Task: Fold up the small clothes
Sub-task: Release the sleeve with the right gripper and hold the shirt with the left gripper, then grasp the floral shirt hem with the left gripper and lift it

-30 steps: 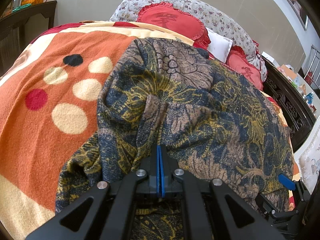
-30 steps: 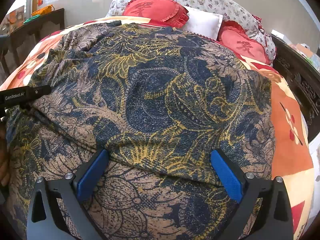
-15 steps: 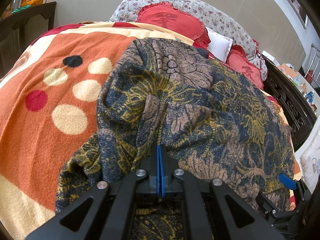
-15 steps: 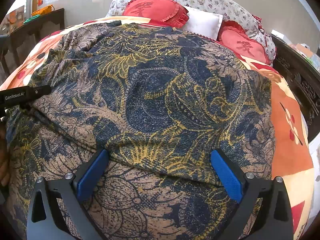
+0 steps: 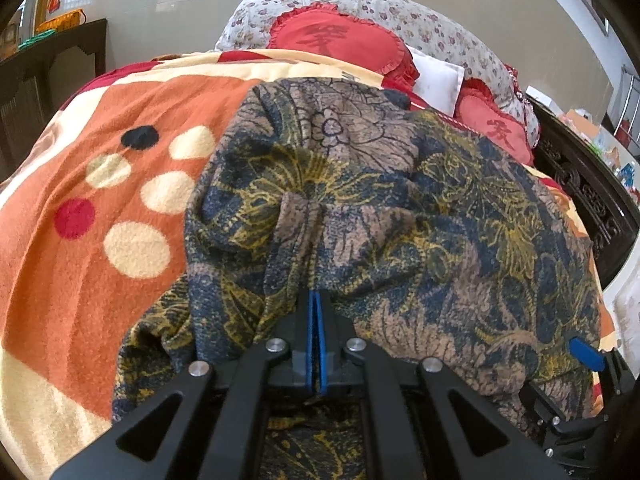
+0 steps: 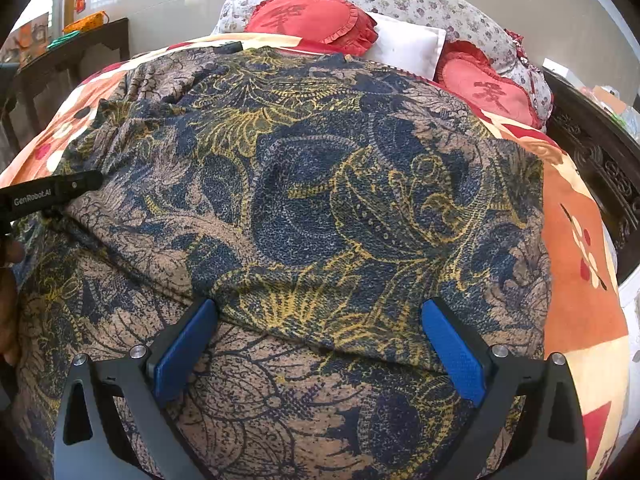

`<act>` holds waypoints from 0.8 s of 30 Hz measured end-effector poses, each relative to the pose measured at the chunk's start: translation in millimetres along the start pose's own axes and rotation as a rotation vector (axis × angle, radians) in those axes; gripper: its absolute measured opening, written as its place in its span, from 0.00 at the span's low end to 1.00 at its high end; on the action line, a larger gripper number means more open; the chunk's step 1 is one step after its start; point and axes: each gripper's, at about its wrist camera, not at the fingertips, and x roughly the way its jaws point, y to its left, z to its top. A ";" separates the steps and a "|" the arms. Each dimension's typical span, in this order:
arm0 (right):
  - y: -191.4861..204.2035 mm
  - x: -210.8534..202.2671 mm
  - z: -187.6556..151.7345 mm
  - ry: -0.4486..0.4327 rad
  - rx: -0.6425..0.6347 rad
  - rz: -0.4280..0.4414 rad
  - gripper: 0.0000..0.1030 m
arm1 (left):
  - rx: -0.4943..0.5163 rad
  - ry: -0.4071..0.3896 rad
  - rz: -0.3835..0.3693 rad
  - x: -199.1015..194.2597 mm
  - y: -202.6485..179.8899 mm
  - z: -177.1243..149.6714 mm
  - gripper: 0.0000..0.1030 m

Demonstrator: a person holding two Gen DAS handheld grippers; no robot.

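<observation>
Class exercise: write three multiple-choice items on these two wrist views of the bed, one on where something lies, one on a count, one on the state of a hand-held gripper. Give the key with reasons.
1. Where does the patterned garment lie?
A. On the orange blanket
B. On the floor
C. Over a chair

2. How many red cushions lie at the head of the bed?
A. One
B. Two
C. Four

3. How does the left hand-held gripper stand?
A. Wide open above the cloth
B. Shut, with cloth bunched at its tips
C. Out of sight

Key: 1 A, the blanket shows on both sides of the garment. 2 B, one sits in the middle and one to the right. 3 B, its blue pads meet and the fabric puckers there.
</observation>
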 end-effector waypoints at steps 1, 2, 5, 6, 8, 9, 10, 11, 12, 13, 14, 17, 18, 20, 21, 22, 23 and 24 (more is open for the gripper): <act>-0.5 0.8 1.0 0.001 0.002 0.002 1.00 | -0.012 0.001 -0.016 -0.1 2.9 0.1 0.02; 0.0 0.5 0.9 0.001 0.002 0.002 1.00 | -0.031 0.001 -0.039 -0.1 7.1 -0.2 0.02; 1.1 0.1 1.3 0.001 0.001 -0.001 1.00 | -0.079 0.000 -0.080 1.0 14.6 -0.2 0.02; 2.8 0.0 0.9 0.000 -0.006 -0.011 1.00 | -0.079 -0.001 -0.081 0.9 14.7 -0.3 0.02; 2.3 0.8 0.8 0.002 -0.012 -0.019 1.00 | -0.071 0.001 -0.070 0.9 14.7 0.6 0.02; 1.6 1.6 0.8 0.004 -0.010 -0.015 1.00 | -0.062 0.004 -0.059 0.7 13.2 0.8 0.02; 0.1 2.2 0.7 0.006 -0.003 -0.007 1.00 | -0.043 0.013 -0.045 0.4 10.9 1.9 0.02; -1.8 3.6 1.0 0.010 0.005 0.004 1.00 | -0.022 0.028 -0.036 -0.4 7.7 3.1 0.02; -2.8 4.8 1.7 0.014 0.010 0.013 1.00 | 0.004 0.056 -0.031 -2.9 5.6 5.0 0.03; -3.1 5.0 2.1 0.015 0.013 0.017 1.00 | 0.019 0.090 -0.035 -9.2 6.1 6.9 0.06; -3.6 4.3 2.1 0.014 0.014 0.020 1.00 | 0.021 0.118 -0.049 -17.5 7.8 7.3 0.09; -0.9 -3.8 -0.5 0.031 -0.037 0.010 1.00 | 0.086 0.123 -0.043 -55.7 12.3 3.0 0.32; -0.7 -8.6 -2.8 0.040 -0.046 0.007 1.00 | 0.112 0.109 -0.030 -66.4 12.7 0.3 0.50; -3.0 -21.1 -14.8 0.074 -0.036 0.013 1.00 | 0.190 0.083 -0.019 -99.6 22.7 -12.6 0.63; -5.7 -24.9 -21.2 0.103 -0.012 0.031 1.00 | 0.213 0.089 -0.024 -109.2 27.1 -19.4 0.63; -10.6 -30.3 -29.3 0.128 0.027 0.062 1.00 | 0.232 0.110 -0.028 -118.8 35.5 -28.7 0.64; -16.5 -36.5 -39.5 0.159 0.071 0.099 1.00 | 0.240 0.134 -0.025 -125.2 42.0 -37.4 0.64; -20.3 -42.6 -49.4 0.182 0.094 0.128 1.00 | 0.240 0.170 -0.017 -130.1 50.5 -48.1 0.64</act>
